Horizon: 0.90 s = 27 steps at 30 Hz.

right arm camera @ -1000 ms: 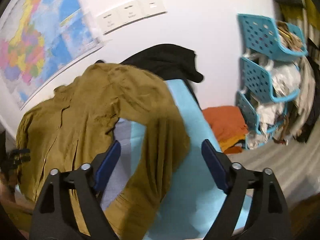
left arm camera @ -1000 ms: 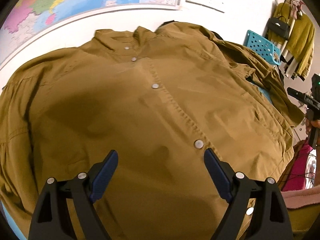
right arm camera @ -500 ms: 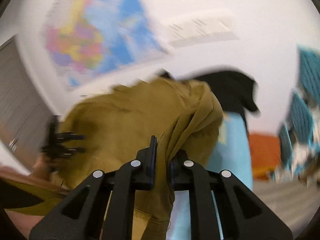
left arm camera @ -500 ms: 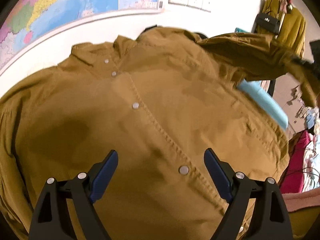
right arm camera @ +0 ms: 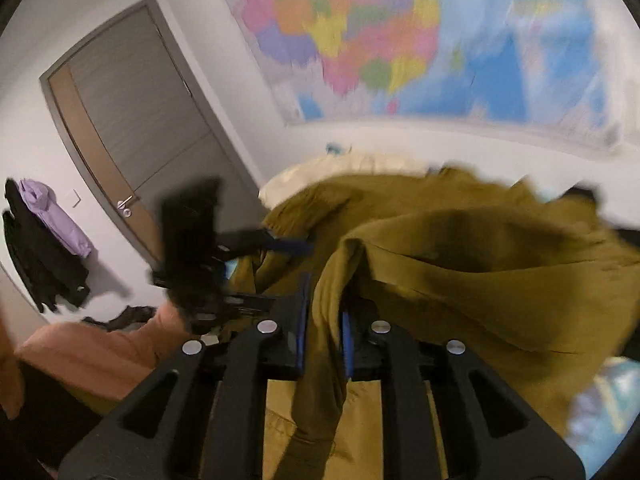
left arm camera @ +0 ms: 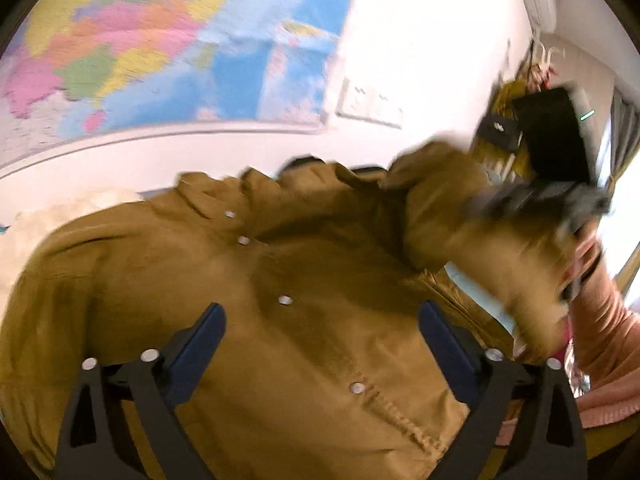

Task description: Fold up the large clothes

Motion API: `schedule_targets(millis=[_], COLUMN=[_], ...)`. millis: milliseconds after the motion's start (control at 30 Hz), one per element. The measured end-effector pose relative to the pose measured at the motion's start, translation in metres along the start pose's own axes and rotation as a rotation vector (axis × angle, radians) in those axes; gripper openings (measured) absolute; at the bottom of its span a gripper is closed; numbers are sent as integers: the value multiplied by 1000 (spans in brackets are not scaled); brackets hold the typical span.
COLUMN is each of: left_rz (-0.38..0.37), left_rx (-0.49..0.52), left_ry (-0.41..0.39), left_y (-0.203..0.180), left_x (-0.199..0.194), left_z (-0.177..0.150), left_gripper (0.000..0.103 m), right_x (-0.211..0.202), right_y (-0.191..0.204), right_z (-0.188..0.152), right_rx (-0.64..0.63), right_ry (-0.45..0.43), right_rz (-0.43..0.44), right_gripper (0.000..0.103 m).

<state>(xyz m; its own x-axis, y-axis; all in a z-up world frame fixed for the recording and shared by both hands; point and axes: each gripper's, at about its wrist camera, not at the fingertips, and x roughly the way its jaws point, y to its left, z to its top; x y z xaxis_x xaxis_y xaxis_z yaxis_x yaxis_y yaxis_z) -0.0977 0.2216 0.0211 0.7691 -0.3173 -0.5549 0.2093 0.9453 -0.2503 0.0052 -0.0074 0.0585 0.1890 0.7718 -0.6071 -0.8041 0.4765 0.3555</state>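
Left gripper: jaws wide apart and just widened a little more, nothing between the pads. It hangs above the front of the mustard-brown shirt, over the snap-button placket. In the right wrist view it appears only as a dark blur at the shirt's far side.

The shirt lies spread front-up on the work surface below the wall map, collar toward the wall. Its body looks fairly flat, with light creasing toward the left shoulder. A pale cream cloth lies just beyond its left edge.

Right gripper: jaws close together, clamped on a bunched sleeve. A thick rope of fabric fills the gap between the pads and trails below. The sleeve is lifted clear of the surface and carried over the shirt front — judged to be the inward sleeve fold. Both views are motion-blurred on this side.

Risks noted:
- The grip is on a gathered wad, not a flat edge. Set down as it is, the sleeve would likely land twisted or rumpled.
- Pulling further across could drag the shoulder and shift the flat body, since nothing pins it.
- The two grippers are near each other — contact is possible if the sleeve is brought lower over the placket.
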Motion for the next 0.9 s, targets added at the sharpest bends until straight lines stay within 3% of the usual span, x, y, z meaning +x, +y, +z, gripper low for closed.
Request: schedule_targets(millis=[67,133,167,233,367,467,533,600,633,667,700,767,833,900], left_rz=[41,76,74,53,34,118,151,161,188,198,180,96,121,83], left_rx=[-5,-20,-24,-24,28,87,59,34,12,-17,-39,-108,-129,-203], left_ry=[-1,61,87,144,233,291,334,348,368,382,390,382,331,294], left_y=[8,16,17,15,2,-6,1,9,15,22,29,44,58,76], left_x=[-4,3,7,19,49,73,88,97,104,109,111,103,86,68], left_z=[-5,-13,-17,-26,-37,-38,-38,-37,-36,-34,-34,-30,-22,-15], left_gripper=[95,95,95,95,96,96,96,96,92,73,42,19,16,16], right_x=[40,71,80,86,51,3,-26,-48,-54,-57,-61,-61,-62,-65], right_y=[-16,-35,-40,-49,-47,-58,-76,-101,-113,-123,-134,-153,-168,-189], right_z=[-3,-6,-7,-10,-8,-11,-14,-25,-30,-35,-41,-49,-57,-63], right_rx=[36,74,98,128,65,83,124,174,200,219,247,275,307,347], right_ry=[54,93,111,116,38,-91,-156,-189,-194,-197,-201,-199,-201,-208], right_rz=[-8,-39,-42,-35,-92,-151,-213,-327,-369,-401,-427,-465,-503,-516], right_gripper=[18,23,32,68,70,75,77,78,79,79,79,79,79,79])
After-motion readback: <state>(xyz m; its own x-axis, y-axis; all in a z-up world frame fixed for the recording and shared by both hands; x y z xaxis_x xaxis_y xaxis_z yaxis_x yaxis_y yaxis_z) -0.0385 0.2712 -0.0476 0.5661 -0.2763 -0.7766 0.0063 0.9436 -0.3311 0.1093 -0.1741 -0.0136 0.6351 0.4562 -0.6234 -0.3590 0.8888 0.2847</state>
